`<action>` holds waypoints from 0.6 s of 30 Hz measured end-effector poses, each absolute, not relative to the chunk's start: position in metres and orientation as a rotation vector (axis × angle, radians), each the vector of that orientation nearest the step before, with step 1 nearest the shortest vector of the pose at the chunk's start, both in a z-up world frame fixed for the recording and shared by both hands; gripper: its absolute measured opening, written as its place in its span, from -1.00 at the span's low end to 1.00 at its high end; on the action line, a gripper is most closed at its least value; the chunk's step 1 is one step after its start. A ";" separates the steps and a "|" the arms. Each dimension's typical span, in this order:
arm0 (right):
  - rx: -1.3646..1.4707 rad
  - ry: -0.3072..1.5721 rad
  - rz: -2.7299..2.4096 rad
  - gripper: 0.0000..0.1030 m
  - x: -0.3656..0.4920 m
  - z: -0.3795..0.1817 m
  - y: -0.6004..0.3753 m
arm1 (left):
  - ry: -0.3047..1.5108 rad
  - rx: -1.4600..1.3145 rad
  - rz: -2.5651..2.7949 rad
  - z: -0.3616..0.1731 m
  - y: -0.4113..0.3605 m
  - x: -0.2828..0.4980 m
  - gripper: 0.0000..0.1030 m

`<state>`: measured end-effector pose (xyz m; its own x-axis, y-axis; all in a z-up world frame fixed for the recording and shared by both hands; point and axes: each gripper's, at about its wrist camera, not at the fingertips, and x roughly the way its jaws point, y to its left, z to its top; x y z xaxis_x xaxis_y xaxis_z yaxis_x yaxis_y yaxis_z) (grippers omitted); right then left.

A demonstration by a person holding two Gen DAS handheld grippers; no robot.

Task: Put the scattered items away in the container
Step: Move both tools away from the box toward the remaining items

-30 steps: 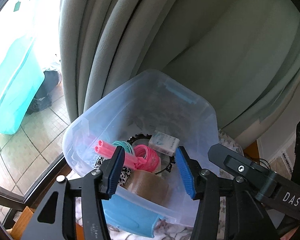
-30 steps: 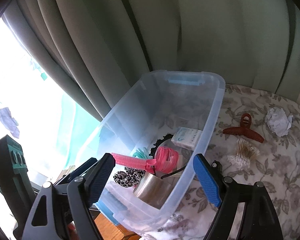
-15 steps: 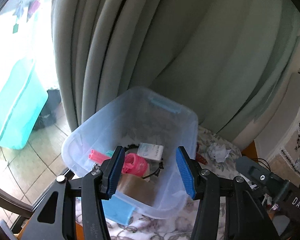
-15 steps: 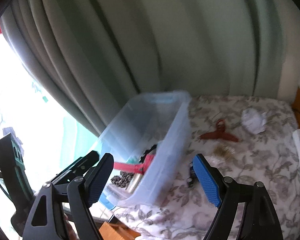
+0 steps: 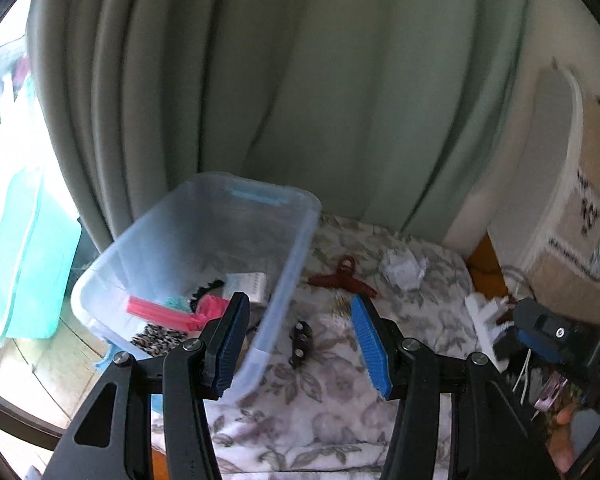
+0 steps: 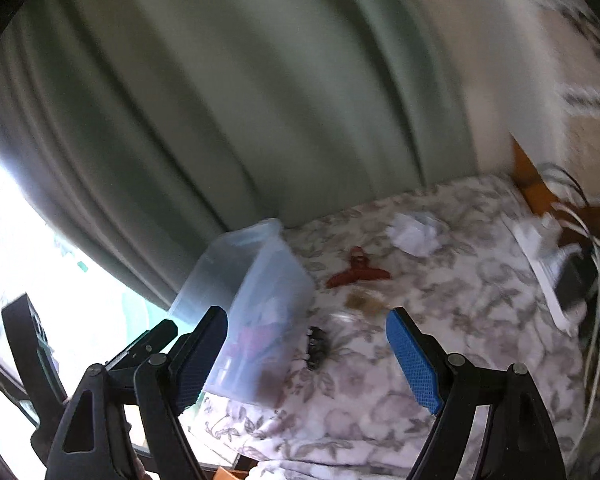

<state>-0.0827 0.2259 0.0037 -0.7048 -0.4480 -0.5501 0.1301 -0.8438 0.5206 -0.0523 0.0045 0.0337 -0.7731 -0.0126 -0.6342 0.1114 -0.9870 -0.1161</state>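
1. Green curtains back a floral bedspread [image 5: 320, 412]; the clear container [image 5: 204, 256] sits at its left.
2. Left gripper [image 5: 296, 340] and right gripper [image 6: 308, 356]: jaws open, empty.
3. Dark hair clip [image 5: 300, 342] just beside the container: light, rigid, likely slippery; pinch across its body.

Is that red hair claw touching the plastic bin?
Apart. In the left wrist view, flowered cloth shows between the claw and the bin.

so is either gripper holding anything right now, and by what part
Nothing is held. The left gripper and right gripper both have open jaws with only the floral cloth and a small black clip lying beyond them.
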 end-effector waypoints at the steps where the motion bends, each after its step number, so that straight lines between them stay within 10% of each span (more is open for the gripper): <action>1: 1.024 -0.695 -2.537 0.64 -0.084 -0.002 0.236 | 0.200 1.046 -2.889 0.031 0.011 -0.054 0.05; 18: 1.254 -0.868 -2.471 0.63 -0.116 -0.077 0.284 | 0.095 1.378 -2.814 -0.052 0.054 -0.096 0.05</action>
<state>-0.1159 0.2839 -0.0770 -0.6043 -0.4549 -0.6541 -0.0542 -0.7956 0.6034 -0.0958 0.0540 -0.0518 -0.6138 0.0207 -0.7892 0.0326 -0.9981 -0.0516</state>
